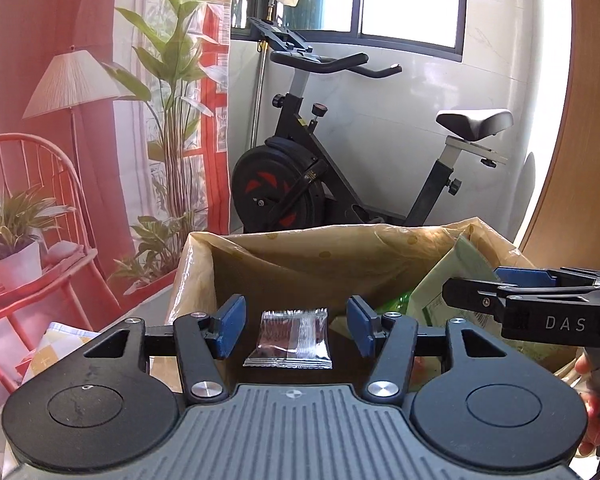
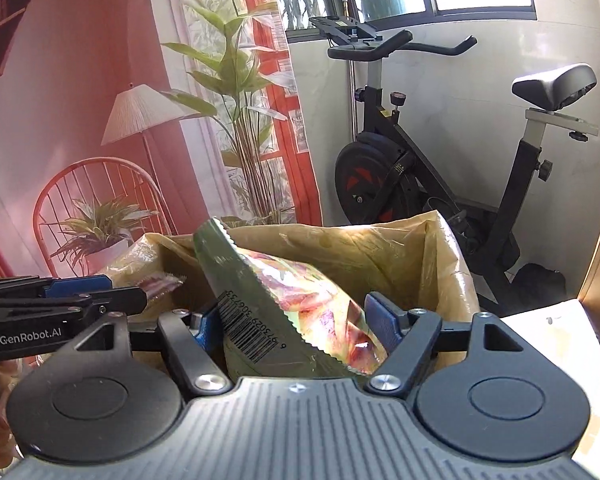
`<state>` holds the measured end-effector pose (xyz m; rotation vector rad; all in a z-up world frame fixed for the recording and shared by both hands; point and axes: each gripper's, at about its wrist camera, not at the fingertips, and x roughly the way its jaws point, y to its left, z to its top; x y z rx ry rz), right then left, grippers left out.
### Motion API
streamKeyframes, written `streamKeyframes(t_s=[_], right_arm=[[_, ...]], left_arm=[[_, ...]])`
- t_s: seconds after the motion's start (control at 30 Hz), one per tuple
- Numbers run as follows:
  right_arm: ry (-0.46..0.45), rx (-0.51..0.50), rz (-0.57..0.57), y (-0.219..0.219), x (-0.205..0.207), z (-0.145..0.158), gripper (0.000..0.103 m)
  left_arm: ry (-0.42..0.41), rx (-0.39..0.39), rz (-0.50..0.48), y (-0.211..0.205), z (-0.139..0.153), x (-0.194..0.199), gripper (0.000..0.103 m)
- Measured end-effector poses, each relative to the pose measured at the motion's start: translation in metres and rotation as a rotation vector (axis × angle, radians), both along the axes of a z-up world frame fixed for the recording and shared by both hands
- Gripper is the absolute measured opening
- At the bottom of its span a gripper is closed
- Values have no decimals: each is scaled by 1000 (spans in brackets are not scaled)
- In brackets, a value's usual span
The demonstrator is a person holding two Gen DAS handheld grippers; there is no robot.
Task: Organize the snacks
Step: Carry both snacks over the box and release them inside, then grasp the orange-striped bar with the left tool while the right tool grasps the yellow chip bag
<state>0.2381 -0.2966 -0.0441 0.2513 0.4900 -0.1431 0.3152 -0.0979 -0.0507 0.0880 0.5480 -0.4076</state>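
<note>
Hovering over the lined box (image 1: 300, 264), both grippers are delivering snacks. The left gripper (image 1: 294, 326) is standing released, its pads clear of the small silver sachet (image 1: 289, 338), which is lying between them, apparently dropping into the box. The right gripper (image 2: 296, 330), at three o'clock from the left, is carrying the big green chip bag (image 2: 292, 312) between widely spread jaws; whether they are pinching it I cannot tell. Next, the bag needs letting go inside the box.

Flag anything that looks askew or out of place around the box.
The green snack bag stands tilted between the right gripper pads, one serrated corner poking above the lined box. Nothing looks spilled or torn.
</note>
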Motion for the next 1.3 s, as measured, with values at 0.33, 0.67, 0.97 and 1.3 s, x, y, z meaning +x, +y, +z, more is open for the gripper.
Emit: streamKeyframes(t_s=[0.33, 0.67, 0.97, 1.3], right_arm=[[-97, -10, 66, 7, -55, 15, 85], [-75, -56, 56, 17, -135, -19, 84], [123, -68, 25, 30, -161, -78, 84], [197, 7, 7, 33, -169, -117, 72]], left_arm=[[-72, -37, 47, 45, 16, -54, 67], [-26, -87, 168, 124, -17, -130, 66], [96, -98, 212, 158, -70, -155, 66], [188, -47, 189, 162, -112, -164, 66]])
